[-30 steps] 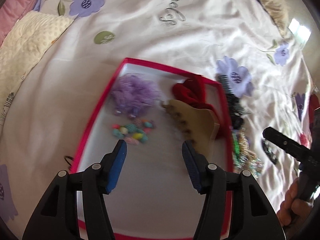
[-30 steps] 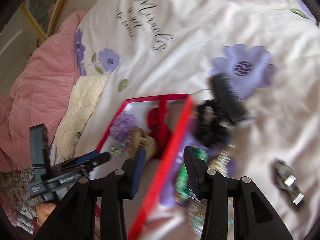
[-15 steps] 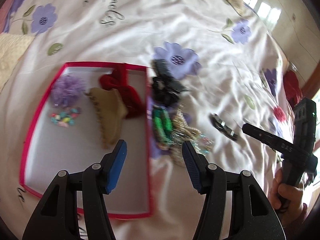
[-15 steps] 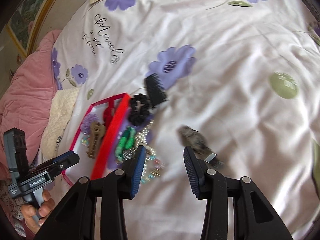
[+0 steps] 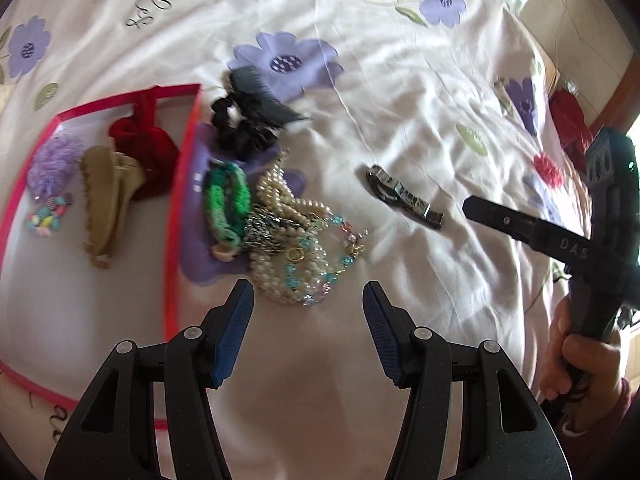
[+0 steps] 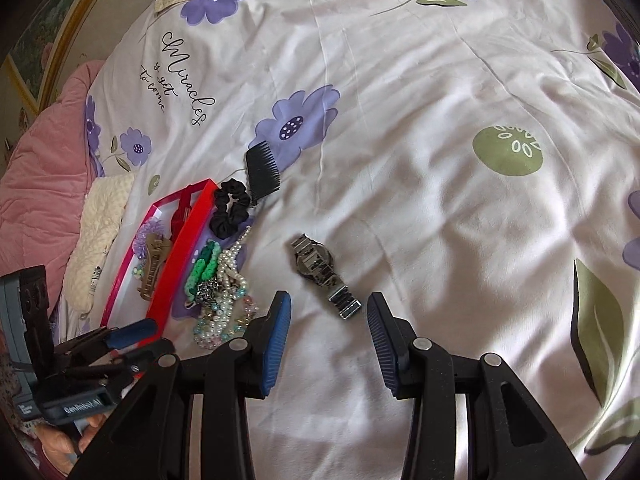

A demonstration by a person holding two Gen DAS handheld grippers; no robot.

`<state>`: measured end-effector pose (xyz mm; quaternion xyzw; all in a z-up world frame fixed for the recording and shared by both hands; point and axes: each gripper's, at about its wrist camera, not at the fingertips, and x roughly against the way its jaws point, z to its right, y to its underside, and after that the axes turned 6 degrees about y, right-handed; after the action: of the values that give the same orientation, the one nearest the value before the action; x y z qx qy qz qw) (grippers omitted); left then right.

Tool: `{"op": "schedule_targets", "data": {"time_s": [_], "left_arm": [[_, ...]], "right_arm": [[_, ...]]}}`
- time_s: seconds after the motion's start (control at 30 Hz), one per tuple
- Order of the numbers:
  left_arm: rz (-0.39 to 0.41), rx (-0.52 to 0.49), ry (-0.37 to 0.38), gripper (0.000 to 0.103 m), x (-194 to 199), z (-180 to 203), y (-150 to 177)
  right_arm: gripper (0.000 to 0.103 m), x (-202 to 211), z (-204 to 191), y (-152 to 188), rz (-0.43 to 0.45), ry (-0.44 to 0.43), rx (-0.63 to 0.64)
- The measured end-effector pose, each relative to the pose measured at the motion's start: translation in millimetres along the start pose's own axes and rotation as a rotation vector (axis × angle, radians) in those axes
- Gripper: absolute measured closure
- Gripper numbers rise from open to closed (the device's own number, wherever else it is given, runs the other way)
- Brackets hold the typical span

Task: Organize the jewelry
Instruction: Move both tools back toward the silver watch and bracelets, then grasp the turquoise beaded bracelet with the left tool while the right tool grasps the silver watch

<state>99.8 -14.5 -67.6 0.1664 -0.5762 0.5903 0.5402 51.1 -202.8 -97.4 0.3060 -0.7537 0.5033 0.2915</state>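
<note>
A red-rimmed tray (image 5: 174, 216) (image 6: 188, 236) lies on the bed at the left. It holds a tan claw clip (image 5: 110, 196), a red bow (image 5: 146, 148), a purple scrunchie (image 5: 54, 160) and small coloured beads (image 5: 46, 216). Beside it lie a pile of pearl and bead bracelets (image 5: 296, 248) (image 6: 224, 300), a green bracelet (image 5: 226, 196), a black scrunchie (image 5: 240, 132) (image 6: 230, 208) and a black comb (image 5: 266, 96) (image 6: 262, 170). A metal watch (image 5: 404, 196) (image 6: 324, 274) lies apart to the right. My left gripper (image 5: 308, 332) is open, just before the bracelet pile. My right gripper (image 6: 328, 340) is open, just before the watch.
The white bedspread (image 6: 420, 120) with purple flowers and script covers the bed. A pink blanket (image 6: 44, 152) and a cream pillow (image 6: 102, 240) lie at the far left. A wooden frame and floor (image 5: 580, 20) show at the upper right of the left wrist view.
Both grippers have swung right, away from the tray. The left one now faces the bracelet pile and the right one faces the watch. Both stay open.
</note>
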Motion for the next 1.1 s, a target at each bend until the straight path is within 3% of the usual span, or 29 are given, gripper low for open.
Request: {"op": "schedule_targets", "data": {"time_s": [0.27, 0.37, 0.43, 0.5, 0.57, 0.87, 1.1], "left_arm": [[-0.054, -0.048, -0.060, 0.048, -33.6, 8.6, -12.7], [-0.071, -0.044, -0.032, 0.048, -41.1, 7.5, -17.5], [-0.087, -0.056, -0.025, 0.055, -47.9, 9.0, -18.3], [-0.103, -0.073, -0.006, 0.083, -54.7, 10.4, -17.6], [-0.093, -0.086, 0.005, 0.090, -54.3, 11.5, -16.8], [-0.026, -0.012, 0.100, 0.091, -22.6, -6.6, -13.2], [-0.059, 0.030, 0.121, 0.090, -19.5, -17.3, -0.7]], "right_arm": [[0.061, -20.0, 1.3, -5.3, -0.049, 0.005, 0.043], [0.061, -25.4, -1.1, -7.4, -0.059, 0.009, 0.068], [0.061, -29.2, -4.3, -10.4, -0.065, 0.018, 0.091], [0.061, -33.2, -8.3, -13.7, -0.075, 0.022, 0.115], [0.060, -36.4, -13.4, -17.1, -0.079, 0.021, 0.145], [0.058, -55.9, -27.5, -23.4, -0.108, 0.027, 0.209], [0.056, -71.0, -37.9, -20.5, -0.124, 0.052, 0.260]]}}
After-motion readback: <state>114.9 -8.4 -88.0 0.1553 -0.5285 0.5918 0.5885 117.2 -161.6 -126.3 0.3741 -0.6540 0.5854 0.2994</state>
